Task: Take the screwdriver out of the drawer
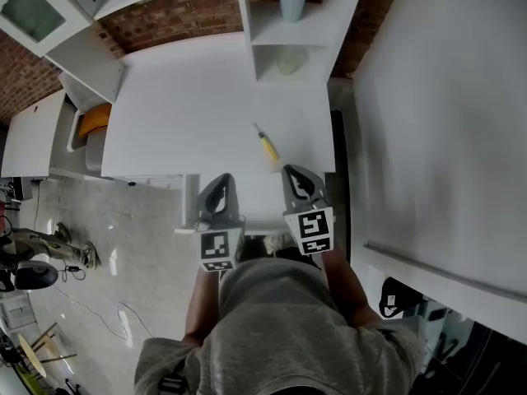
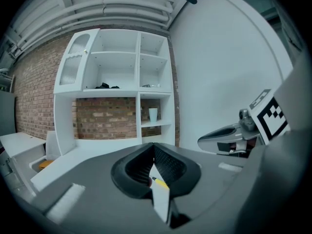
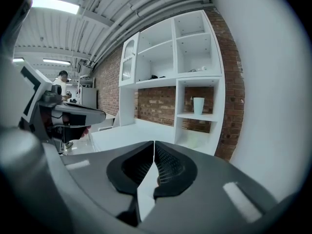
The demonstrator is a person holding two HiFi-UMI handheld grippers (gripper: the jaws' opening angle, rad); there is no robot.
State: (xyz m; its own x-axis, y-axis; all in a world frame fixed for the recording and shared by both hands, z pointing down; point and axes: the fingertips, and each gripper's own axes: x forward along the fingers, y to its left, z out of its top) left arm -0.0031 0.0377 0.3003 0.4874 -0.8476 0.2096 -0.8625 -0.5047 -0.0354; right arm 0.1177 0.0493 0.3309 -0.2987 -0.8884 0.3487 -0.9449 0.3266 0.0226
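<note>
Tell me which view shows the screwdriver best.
Head view: the screwdriver lies whole on the white desktop, yellow handle and shaft both unobstructed. The left gripper view catches only a small yellow sliver of it, low between the jaws. The right gripper view shows none of it.

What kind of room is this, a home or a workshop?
Probably a workshop or lab in an industrial building: a bare brick wall, exposed ceiling pipes with strip lights, and a white desk with shelves and a screwdriver lying on it.
</note>
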